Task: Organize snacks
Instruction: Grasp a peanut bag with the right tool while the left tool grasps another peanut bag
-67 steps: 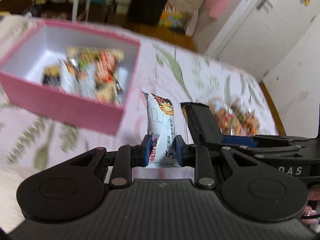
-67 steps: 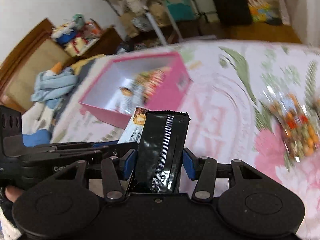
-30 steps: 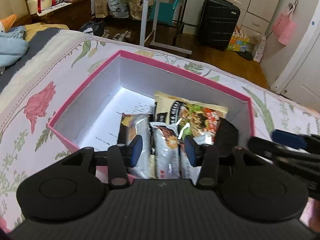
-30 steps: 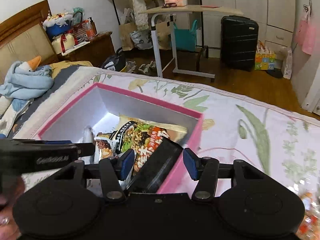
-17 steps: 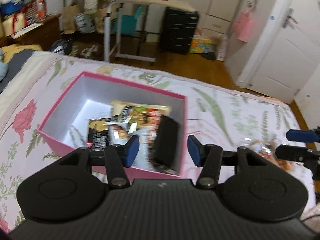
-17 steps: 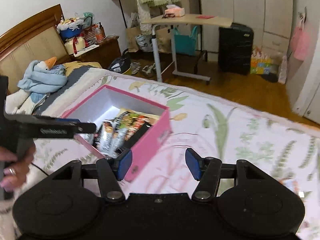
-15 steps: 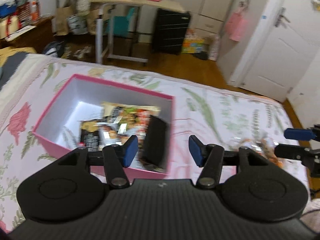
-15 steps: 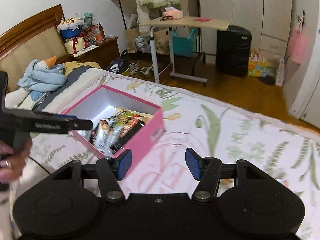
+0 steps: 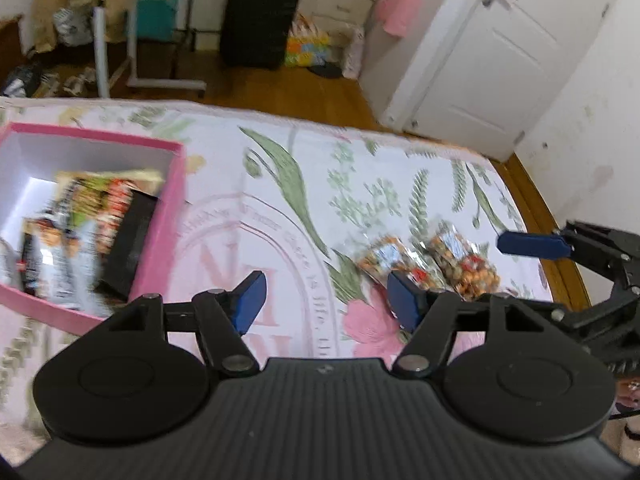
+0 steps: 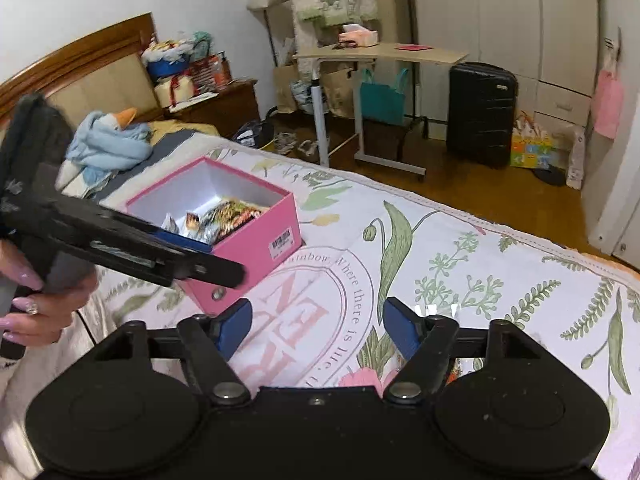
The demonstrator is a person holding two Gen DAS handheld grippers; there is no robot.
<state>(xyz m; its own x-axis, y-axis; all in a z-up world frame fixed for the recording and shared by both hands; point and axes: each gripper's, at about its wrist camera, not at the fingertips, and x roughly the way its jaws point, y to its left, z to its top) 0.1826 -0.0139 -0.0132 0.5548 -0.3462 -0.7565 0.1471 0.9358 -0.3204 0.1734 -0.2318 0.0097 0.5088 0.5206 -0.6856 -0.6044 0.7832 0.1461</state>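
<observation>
Left gripper [image 9: 326,300] and right gripper [image 10: 318,326]: fingers apart, just been opening, nothing between. Pink box [image 9: 166,216] of snack packets [image 9: 76,232] at left on flowered bedspread [image 9: 288,208]. Two clear nut bags [image 9: 428,260] beside right gripper's blue tip. Beyond the bed: black suitcase [image 10: 480,112], rolling desk [image 10: 376,56], white door [image 9: 492,56]
</observation>
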